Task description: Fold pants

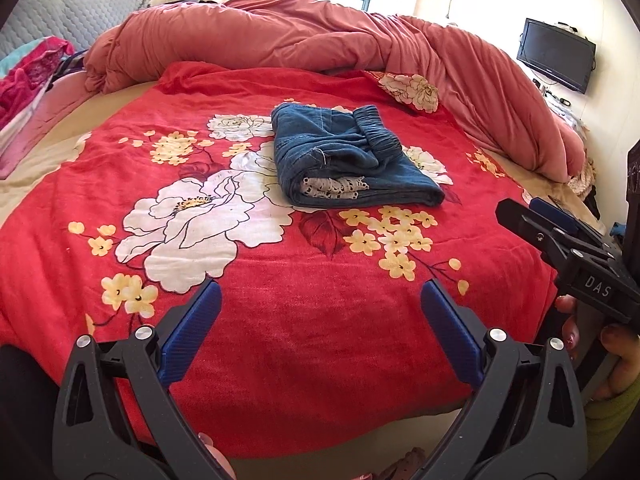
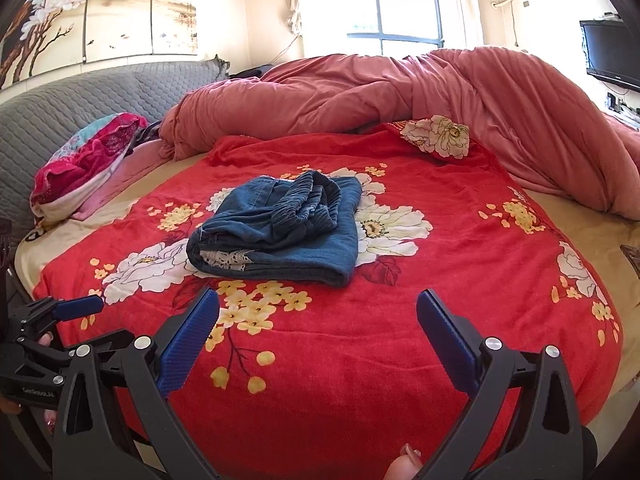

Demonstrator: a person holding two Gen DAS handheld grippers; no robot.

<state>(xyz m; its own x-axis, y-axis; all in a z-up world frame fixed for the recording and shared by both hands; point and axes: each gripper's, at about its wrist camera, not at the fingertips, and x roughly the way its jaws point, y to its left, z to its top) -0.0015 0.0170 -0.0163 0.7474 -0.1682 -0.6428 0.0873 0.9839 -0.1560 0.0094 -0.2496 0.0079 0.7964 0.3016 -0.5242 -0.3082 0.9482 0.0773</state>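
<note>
- The pants, blue denim, lie folded into a compact bundle on the red floral blanket, near its middle. The elastic waistband sits bunched on top; a strip of white lace trim shows at the near fold.
- Judgement: the fold appears finished or close to it. The waistband layer looks loose and may want smoothing.
- The bundle lies ahead of both my tongs, well apart from either. From the left gripper it sits ahead and slightly right; from the right gripper it sits ahead and slightly left. So it lies between my two hands.
- In the right wrist view the bundle looks nearer than in the left, so I judge the right gripper the closer.
- Long axis: roughly across my line of reach in both views, the thick folded edge facing me.
- Left gripper: released, jaws spread wide, nothing between them. Right gripper: likewise released and empty.
- The two tools sit side by side; each shows at the other's frame edge.
- Open room: bare blanket on all sides of the bundle, with a clear approach strip in front.
- Limits: the heaped pink duvet along the far and right sides, pillows at far left, the bed's near edge just below my tongs.
</note>
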